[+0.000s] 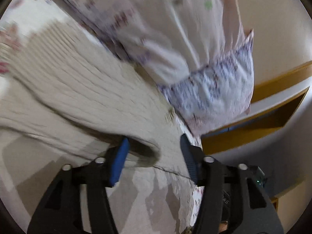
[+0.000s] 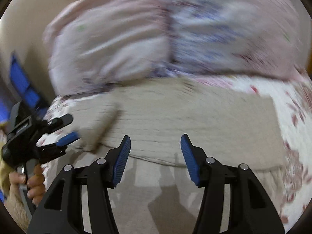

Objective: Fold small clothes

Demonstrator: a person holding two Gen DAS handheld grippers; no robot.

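Hovering low over the bed, the left gripper has its blue pads spread apart with nothing pressed between them; in the left wrist view the left-hand pad sits right at the rolled edge of a beige ribbed knit garment, but whether it touches the cloth cannot be told through the blur. That garment lies spread across the centre and left of the frame, its folded hem forming a dark pocket just above the gripper. In the right wrist view the same left gripper shows at the left edge, held by a hand in the lower left, its blue tip just beside a raised flap at the garment's left end.

The right gripper stands at the bottom centre of its own view, jaws likewise apart and empty, poised above the near edge of the beige garment, which stretches across the middle of the frame. The garment rests on a white bedsheet with red floral print, visible at the right side. Beyond it, filling the upper half of the frame, lies a pale pillow with pink and blue-purple patterning, heavily smeared. In the left wrist view that pillow occupies the upper right, with a wooden bed frame at the right edge
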